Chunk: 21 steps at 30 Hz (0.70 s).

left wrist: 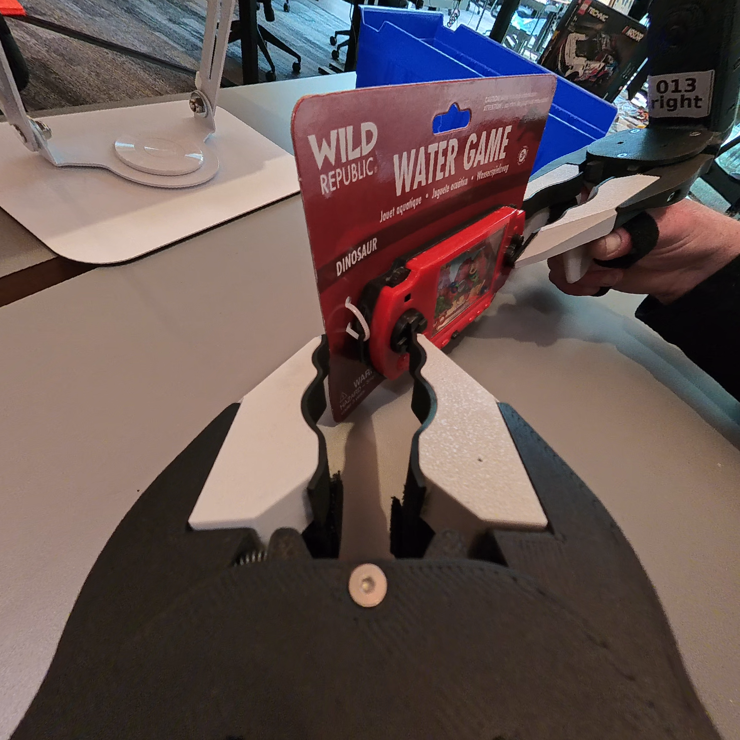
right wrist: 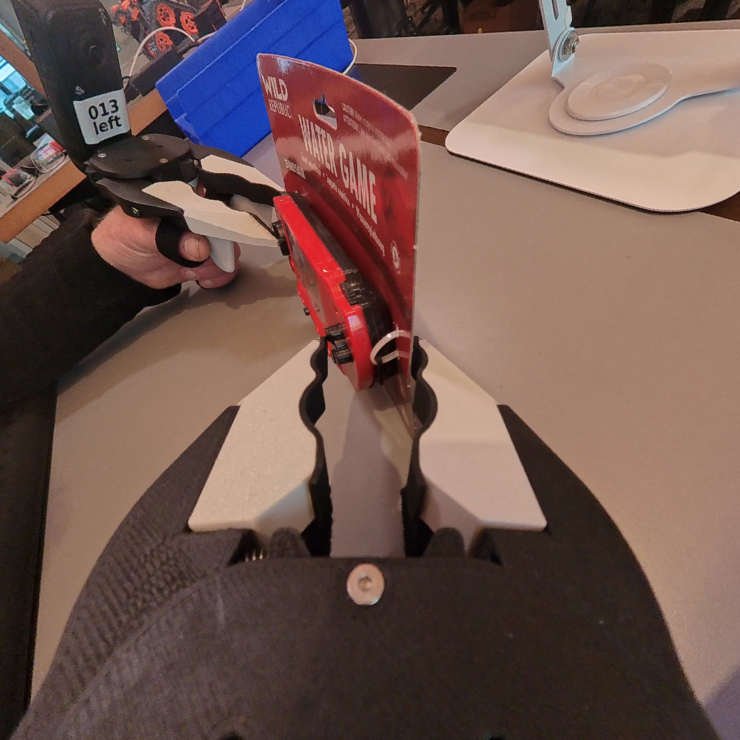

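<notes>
Left wrist view shows the front of a red toy card point(left wrist: 420, 192) standing upright, with a red handheld game point(left wrist: 444, 292) strapped to it by a white tie point(left wrist: 358, 320); the small picture window on the game is plain here. Right wrist view catches the same card point(right wrist: 360, 168) nearly edge-on, so the game point(right wrist: 324, 288) shows only its side and the window is hidden. The card stands over the grey bench point(left wrist: 160, 360), well in from its edges; whether its bottom corner touches the surface cannot be told.

The left gripper point(left wrist: 370, 340) has its jaws pinching the card's lower left corner and the game's end. The right gripper point(right wrist: 370, 344) pinches the opposite end.

Behind the card sit a blue bin point(left wrist: 460, 60) and, towards the far edge, a white stand point(left wrist: 160, 156) on a white mat point(left wrist: 120, 208). 1 hand point(left wrist: 648, 256) grips each tool; the person's sleeves run out of frame.
</notes>
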### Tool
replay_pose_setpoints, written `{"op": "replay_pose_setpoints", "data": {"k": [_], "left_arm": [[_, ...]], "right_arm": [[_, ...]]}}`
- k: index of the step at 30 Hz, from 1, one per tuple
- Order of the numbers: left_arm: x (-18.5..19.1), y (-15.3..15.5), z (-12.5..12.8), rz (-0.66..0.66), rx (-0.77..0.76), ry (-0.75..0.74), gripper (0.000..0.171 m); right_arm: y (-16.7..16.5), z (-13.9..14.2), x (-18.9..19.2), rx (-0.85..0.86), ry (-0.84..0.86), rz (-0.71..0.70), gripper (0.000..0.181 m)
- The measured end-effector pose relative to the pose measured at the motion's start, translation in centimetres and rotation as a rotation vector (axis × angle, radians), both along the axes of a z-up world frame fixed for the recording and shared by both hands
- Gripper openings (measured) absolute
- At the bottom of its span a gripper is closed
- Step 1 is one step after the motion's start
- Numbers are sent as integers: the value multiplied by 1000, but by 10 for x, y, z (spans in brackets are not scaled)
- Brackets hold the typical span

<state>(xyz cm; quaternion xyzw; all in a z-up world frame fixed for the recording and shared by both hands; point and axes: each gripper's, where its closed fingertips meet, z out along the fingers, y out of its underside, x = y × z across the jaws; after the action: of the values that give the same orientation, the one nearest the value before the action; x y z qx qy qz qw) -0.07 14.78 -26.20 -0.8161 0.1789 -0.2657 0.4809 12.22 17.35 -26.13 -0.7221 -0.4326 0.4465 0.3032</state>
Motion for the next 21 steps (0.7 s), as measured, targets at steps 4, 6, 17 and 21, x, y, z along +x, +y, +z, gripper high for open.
{"op": "replay_pose_setpoints", "data": {"k": [4, 6, 17, 21], "left_arm": [[1, 1, 0, 5, 3, 7, 38], [1, 1, 0, 16, 0, 12, 38], [3, 5, -1, 58, 8, 23, 49], [2, 8, -3, 85, 17, 31, 49]], "right_arm": [[2, -4, 0, 31, -31, -14, 40], [3, -4, -1, 43, -38, -19, 39], [4, -4, -1, 36, -22, -19, 38], [3, -4, -2, 34, -22, -16, 37]]}}
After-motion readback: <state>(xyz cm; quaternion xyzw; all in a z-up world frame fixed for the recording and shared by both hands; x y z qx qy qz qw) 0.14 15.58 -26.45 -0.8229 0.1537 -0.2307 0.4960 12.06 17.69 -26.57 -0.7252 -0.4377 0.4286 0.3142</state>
